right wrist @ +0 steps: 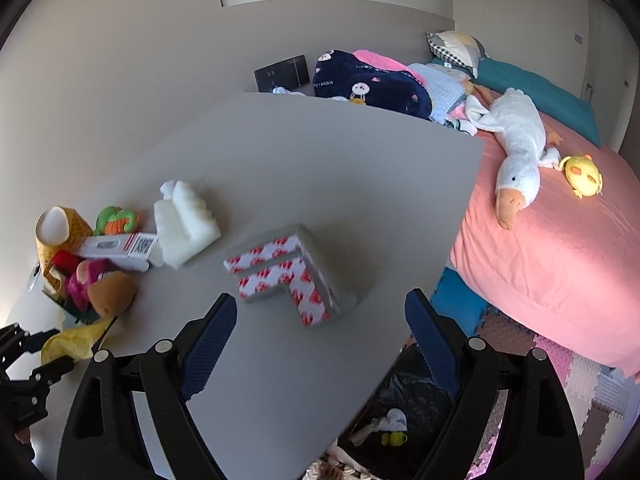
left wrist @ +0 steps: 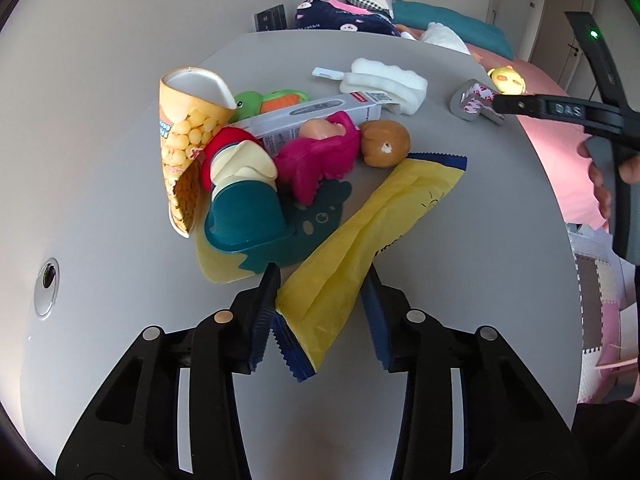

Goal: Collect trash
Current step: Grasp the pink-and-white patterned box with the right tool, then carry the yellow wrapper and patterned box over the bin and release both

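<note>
We see the left hand-held gripper (left wrist: pixel 320 304) narrowed around the near end of a crinkled yellow plastic wrapper with a blue serrated edge (left wrist: pixel 360 240); its ribbed blue pads (left wrist: pixel 378 320) press against the wrapper's sides, so the wrapper is gripped while its far end still lies flat on the smooth grey desk (left wrist: pixel 120 160).

The right hand-held gripper (right wrist: pixel 320 336) stands wide with nothing between its pads, hovering over an L-shaped grey foam corner piece with red-and-white patterned tape (right wrist: pixel 288 276) (slightly blurred in that view). This piece sits near the desk's right edge, with bare desk all around it.

Below that edge we see a black-lined trash bin (right wrist: pixel 400 412) on the floor, already holding some scraps. Beyond it is a bed with a pink sheet (right wrist: pixel 560 260).

Just behind the wrapper a pile crowds together: a cone-shaped orange paper snack carton (left wrist: pixel 184 140), a long grey cardboard box (left wrist: pixel 320 114), a magenta plastic toy (left wrist: pixel 320 160), a round brown ball (left wrist: pixel 386 142) and a teal plastic piece (left wrist: pixel 248 220). A block of white ridged foam (left wrist: pixel 384 84) lies further back.
</note>
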`<move>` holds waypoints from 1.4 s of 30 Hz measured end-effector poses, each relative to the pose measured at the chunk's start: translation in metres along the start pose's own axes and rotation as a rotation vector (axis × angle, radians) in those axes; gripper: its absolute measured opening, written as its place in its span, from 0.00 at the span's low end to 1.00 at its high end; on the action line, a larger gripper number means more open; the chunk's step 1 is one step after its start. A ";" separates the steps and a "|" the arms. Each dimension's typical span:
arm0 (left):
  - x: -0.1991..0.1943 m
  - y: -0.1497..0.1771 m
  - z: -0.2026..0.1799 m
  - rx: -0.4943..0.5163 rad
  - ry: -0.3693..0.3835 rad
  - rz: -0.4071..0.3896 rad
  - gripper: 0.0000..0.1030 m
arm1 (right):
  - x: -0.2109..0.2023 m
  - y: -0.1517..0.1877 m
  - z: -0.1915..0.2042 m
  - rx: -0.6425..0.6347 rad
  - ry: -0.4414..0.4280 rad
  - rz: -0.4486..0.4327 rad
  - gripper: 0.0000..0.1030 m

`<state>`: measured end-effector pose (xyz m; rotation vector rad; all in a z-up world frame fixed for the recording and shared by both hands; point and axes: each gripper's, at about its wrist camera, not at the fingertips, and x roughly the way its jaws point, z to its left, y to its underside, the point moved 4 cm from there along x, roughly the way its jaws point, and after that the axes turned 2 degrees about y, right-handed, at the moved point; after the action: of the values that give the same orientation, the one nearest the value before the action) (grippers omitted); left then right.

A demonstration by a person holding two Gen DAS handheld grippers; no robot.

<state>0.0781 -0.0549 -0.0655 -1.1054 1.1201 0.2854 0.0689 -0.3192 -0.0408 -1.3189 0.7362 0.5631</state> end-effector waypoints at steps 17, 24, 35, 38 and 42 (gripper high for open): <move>-0.021 -0.014 -0.015 -0.076 -0.001 -0.133 0.31 | 0.003 0.001 0.003 0.008 -0.073 0.008 0.14; -0.032 -0.022 -0.023 -0.088 0.002 -0.156 0.31 | -0.023 0.004 0.008 0.004 -0.089 -0.023 0.14; -0.047 -0.030 -0.048 -0.093 0.029 -0.198 0.31 | -0.065 0.013 -0.017 0.038 -0.068 -0.080 0.14; -0.048 -0.034 -0.059 -0.083 0.041 -0.204 0.31 | -0.076 0.017 -0.028 0.049 -0.057 -0.092 0.14; -0.047 -0.040 -0.075 -0.072 0.060 -0.209 0.31 | -0.088 0.023 -0.041 0.059 -0.042 -0.104 0.14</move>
<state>0.0408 -0.1203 -0.0040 -1.2917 1.0438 0.1299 -0.0123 -0.3519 0.0075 -1.2790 0.6411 0.4803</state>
